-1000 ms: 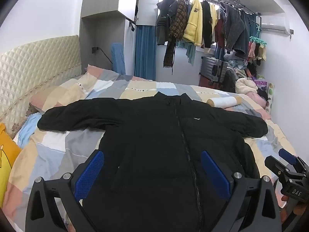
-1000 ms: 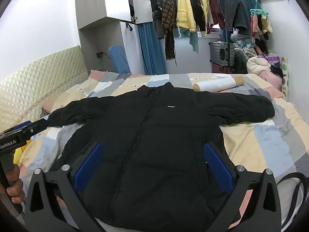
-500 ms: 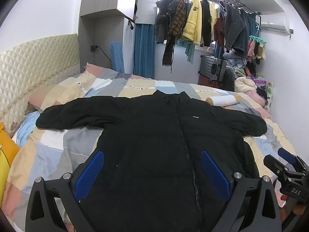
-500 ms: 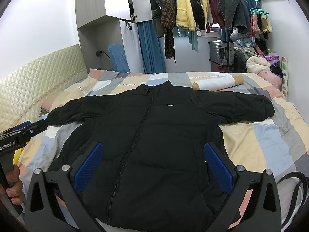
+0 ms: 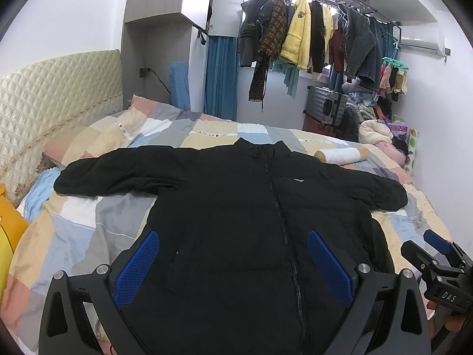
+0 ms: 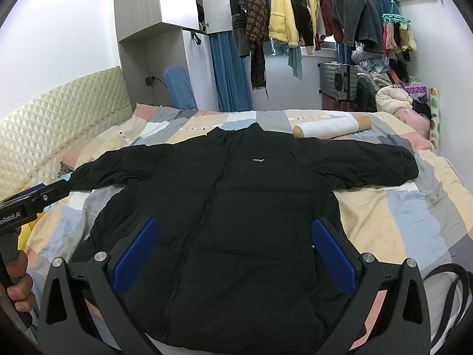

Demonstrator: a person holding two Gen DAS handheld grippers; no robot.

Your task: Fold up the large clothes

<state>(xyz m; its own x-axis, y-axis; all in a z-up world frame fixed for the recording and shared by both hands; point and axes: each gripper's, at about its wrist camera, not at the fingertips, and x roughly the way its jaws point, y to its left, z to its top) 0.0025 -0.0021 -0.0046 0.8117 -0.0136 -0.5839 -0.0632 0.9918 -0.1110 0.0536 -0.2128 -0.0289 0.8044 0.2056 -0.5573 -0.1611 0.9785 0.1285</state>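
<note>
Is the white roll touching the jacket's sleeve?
Cannot tell. In the right wrist view the roll lies right behind the jacket sleeve, their edges meeting with no visible gap, but overlap may hide one.

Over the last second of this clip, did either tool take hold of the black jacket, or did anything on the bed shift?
No grasp and nothing let go. Both views drift slightly, so the tools barely moved: the left tool and right tool hover open above the hem. The black jacket lies flat, zipped, sleeves spread, as before. The white roll beyond its collar on the patchwork quilt has not moved.
</note>
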